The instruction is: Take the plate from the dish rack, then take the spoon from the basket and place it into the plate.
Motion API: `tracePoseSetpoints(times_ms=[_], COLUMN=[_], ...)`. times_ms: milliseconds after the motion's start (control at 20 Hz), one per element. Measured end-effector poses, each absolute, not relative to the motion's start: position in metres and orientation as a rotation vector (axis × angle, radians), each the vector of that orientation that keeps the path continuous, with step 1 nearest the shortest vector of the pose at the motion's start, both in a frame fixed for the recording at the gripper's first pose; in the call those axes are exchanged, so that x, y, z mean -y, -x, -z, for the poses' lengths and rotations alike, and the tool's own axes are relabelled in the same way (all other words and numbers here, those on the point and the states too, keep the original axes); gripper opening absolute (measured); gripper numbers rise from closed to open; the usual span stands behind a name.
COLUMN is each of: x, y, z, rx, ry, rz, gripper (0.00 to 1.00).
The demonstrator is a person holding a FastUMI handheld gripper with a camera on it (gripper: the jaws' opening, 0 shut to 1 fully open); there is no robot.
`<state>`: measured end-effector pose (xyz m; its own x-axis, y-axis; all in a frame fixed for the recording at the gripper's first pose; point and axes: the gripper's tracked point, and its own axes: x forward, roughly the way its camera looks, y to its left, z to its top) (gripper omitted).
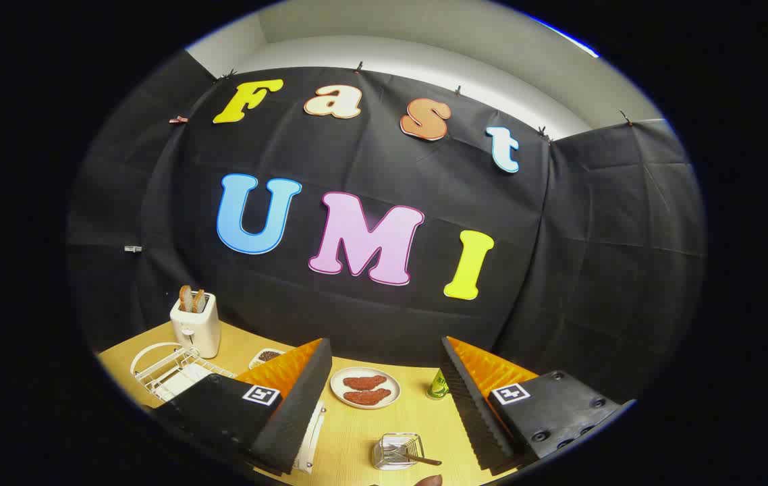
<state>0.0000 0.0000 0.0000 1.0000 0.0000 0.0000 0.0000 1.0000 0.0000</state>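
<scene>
My gripper [384,344] is open and held high above the wooden table [357,439], with nothing between its black-padded fingers [296,398]. Left of the left finger stands the white wire dish rack [181,372], with the rim of a white plate [152,351] standing upright in it. Near the table's front, between the fingers, sits a small wire basket [396,451]. The spoon [421,460] lies in it, handle pointing right. The left finger hides part of the rack.
A white toaster [195,325] holding bread stands behind the rack. A small dish of dark bits [267,355], a plate with two brown slices [365,387] and a green can [436,385] sit farther back. A white object [311,432] peeks from under the left finger.
</scene>
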Motion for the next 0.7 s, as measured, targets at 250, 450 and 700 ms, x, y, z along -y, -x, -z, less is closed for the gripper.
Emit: tracePoseSetpoints(times_ms=[250, 450, 700], x=[-0.009, -0.016, -0.023], y=[0.0, 0.001, -0.002], z=[-0.001, -0.002, -0.001], rx=[-0.004, -0.005, -0.012], ry=[-0.009, -0.025, -0.048], rz=[-0.014, -0.028, -0.043], gripper=[0.98, 0.98, 0.98])
